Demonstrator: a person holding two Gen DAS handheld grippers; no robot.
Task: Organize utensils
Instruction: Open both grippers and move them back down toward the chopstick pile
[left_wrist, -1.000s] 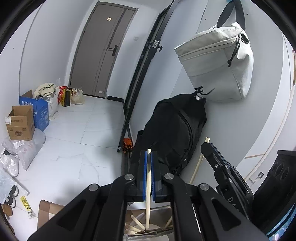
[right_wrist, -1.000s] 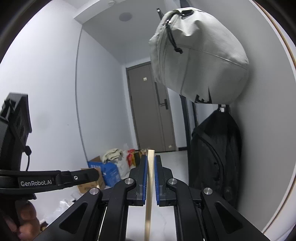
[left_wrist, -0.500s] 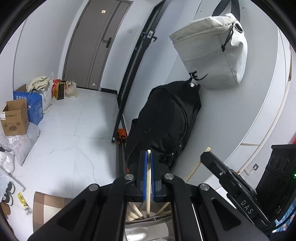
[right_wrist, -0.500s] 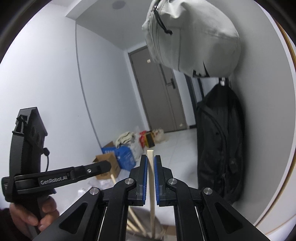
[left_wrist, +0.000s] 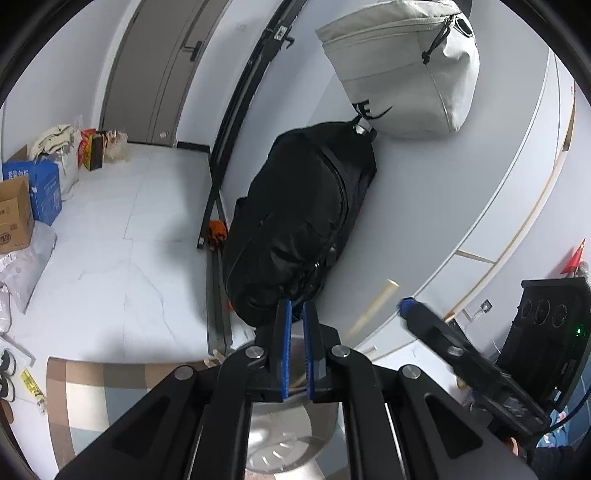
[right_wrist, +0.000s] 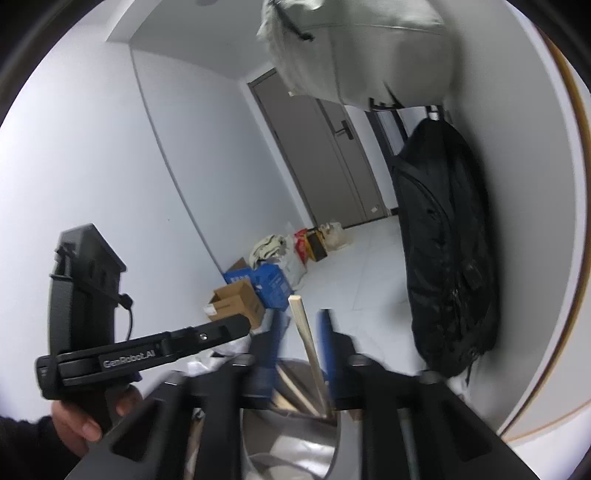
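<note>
A metal utensil holder (left_wrist: 258, 439) sits just below both grippers, with several wooden chopsticks in it. My left gripper (left_wrist: 296, 347) has its jaws just starting to open: a narrow slit shows between the blue pads and no chopstick is in it. My right gripper (right_wrist: 301, 332) has its jaws opening, blurred by motion. A wooden chopstick (right_wrist: 304, 339) stands loose between them, its lower end in the holder (right_wrist: 291, 443), touching neither pad. In the left wrist view the same chopstick (left_wrist: 373, 306) leans beside the right gripper's blue fingertip (left_wrist: 406, 306). A hand (right_wrist: 74, 424) holds the left gripper's handle.
A black backpack (left_wrist: 295, 221) and a pale bag (left_wrist: 402, 70) hang on the wall straight ahead. Cardboard boxes (left_wrist: 14, 218) and a blue box (left_wrist: 44, 192) stand on the floor at the left. A black device (left_wrist: 546, 332) stands at the right. A striped mat (left_wrist: 85, 391) lies under the holder.
The chopstick has slipped out of my left gripper's pads. My right jaws have spread apart, leaving their chopstick leaning in the holder. Both views have tipped downward.
</note>
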